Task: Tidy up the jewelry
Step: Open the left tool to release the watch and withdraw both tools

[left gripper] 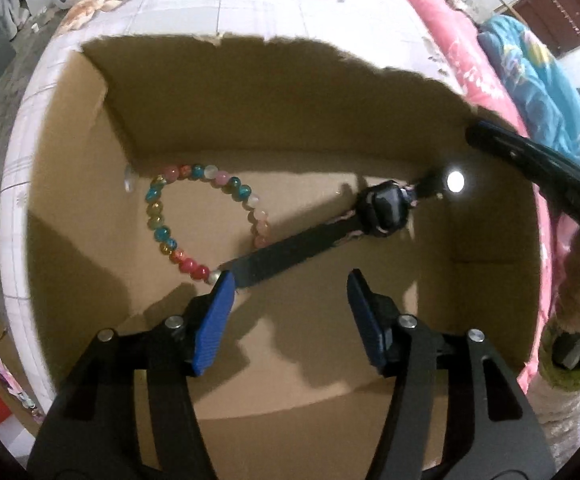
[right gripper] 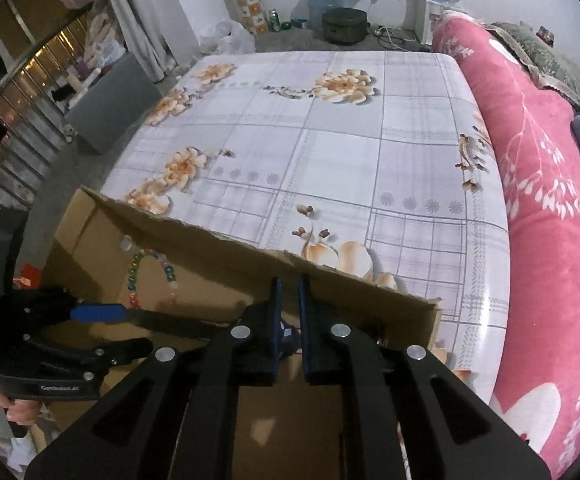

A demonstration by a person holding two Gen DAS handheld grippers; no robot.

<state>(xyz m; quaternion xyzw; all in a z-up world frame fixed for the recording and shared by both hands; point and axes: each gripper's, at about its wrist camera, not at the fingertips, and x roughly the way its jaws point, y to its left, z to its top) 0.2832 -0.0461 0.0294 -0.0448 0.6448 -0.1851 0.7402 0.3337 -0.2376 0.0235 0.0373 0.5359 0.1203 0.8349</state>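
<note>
I look down into an open cardboard box [left gripper: 290,112]. On its floor lies a bracelet of coloured beads [left gripper: 158,216], also seen in the right wrist view [right gripper: 132,280]. A black watch [left gripper: 385,208] stretches across the box, its long strap [left gripper: 290,256] ending beside one blue pad of my left gripper [left gripper: 290,300]. That gripper stands open over the floor, with nothing between its pads. My right gripper [right gripper: 290,312] has its jaws almost together on the watch's other strap end, and the watch face looks slightly raised.
The box [right gripper: 210,276] sits at the near edge of a table [right gripper: 329,140] with a flowered cloth. A pink blanket [right gripper: 549,240] lies along the right side. A person's hand [right gripper: 6,404] holds the left gripper [right gripper: 138,330].
</note>
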